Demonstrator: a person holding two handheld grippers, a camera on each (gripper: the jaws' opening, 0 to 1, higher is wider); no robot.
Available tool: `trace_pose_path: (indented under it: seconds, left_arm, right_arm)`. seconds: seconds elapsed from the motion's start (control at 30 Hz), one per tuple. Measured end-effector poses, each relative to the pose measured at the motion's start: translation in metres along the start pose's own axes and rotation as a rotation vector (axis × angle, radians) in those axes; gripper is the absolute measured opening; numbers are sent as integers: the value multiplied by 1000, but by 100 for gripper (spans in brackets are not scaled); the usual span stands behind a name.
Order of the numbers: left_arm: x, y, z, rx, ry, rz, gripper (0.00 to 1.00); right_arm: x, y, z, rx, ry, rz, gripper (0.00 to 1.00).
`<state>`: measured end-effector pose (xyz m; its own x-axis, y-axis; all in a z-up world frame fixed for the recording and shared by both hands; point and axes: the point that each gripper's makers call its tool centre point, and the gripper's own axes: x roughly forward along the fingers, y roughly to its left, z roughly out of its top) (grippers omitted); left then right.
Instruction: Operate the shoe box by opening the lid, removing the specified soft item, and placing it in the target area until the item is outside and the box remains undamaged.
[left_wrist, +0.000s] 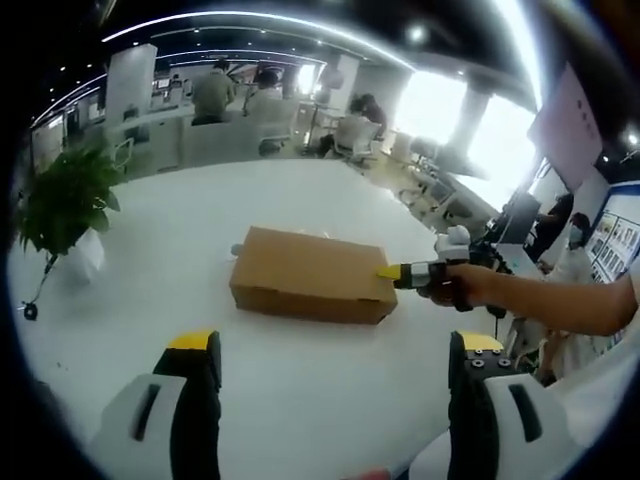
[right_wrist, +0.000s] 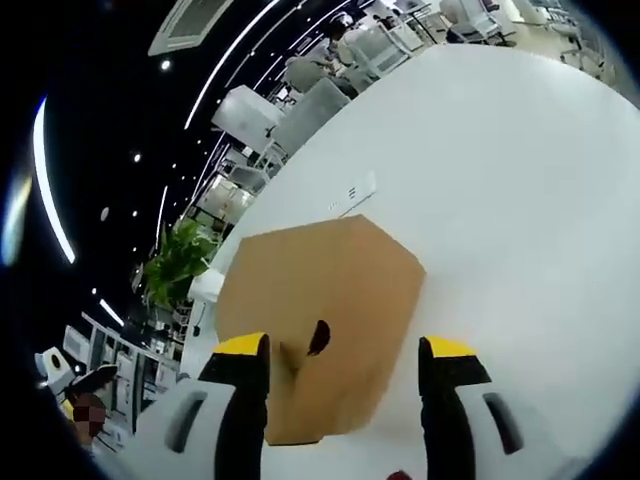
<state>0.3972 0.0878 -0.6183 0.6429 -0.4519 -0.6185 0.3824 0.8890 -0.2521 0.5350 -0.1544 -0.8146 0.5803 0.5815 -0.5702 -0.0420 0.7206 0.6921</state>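
A closed brown cardboard shoe box (left_wrist: 312, 275) lies on the white table (left_wrist: 180, 230). In the left gripper view my left gripper (left_wrist: 335, 360) stands open, well short of the box. The right gripper (left_wrist: 398, 272) comes in from the right in a person's hand, its yellow tip at the box's right end. In the right gripper view the box (right_wrist: 320, 300) fills the middle, its end face with a small dark finger hole (right_wrist: 319, 338) close ahead. My right gripper (right_wrist: 345, 360) is open, its jaws on either side of that end.
A potted green plant (left_wrist: 62, 205) stands at the table's left edge. Beyond the table are desks, chairs and several people (left_wrist: 214, 90). A small white object (left_wrist: 238, 250) lies just behind the box. Another person stands at the far right (left_wrist: 575, 250).
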Motion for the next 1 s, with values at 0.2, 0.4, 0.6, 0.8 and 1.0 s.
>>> trace_pose_path:
  seconds: [0.2, 0.4, 0.6, 0.8, 1.0]
  left_arm:
    - [7, -5, 1, -9, 3, 4, 97]
    - [15, -13, 0, -17, 20, -3, 97]
    - [21, -17, 2, -24, 20, 1, 97]
    - [24, -23, 4, -26, 20, -2, 97]
    - [25, -23, 1, -13, 39, 4, 96]
  right_arm:
    - [4, 0, -2, 2, 12, 35, 63]
    - [8, -4, -3, 45, 24, 71, 67]
    - [10, -1, -3, 64, 31, 97, 66]
    - [16, -4, 1, 90, 27, 116, 65]
    - [16, -3, 0, 102, 25, 132, 64]
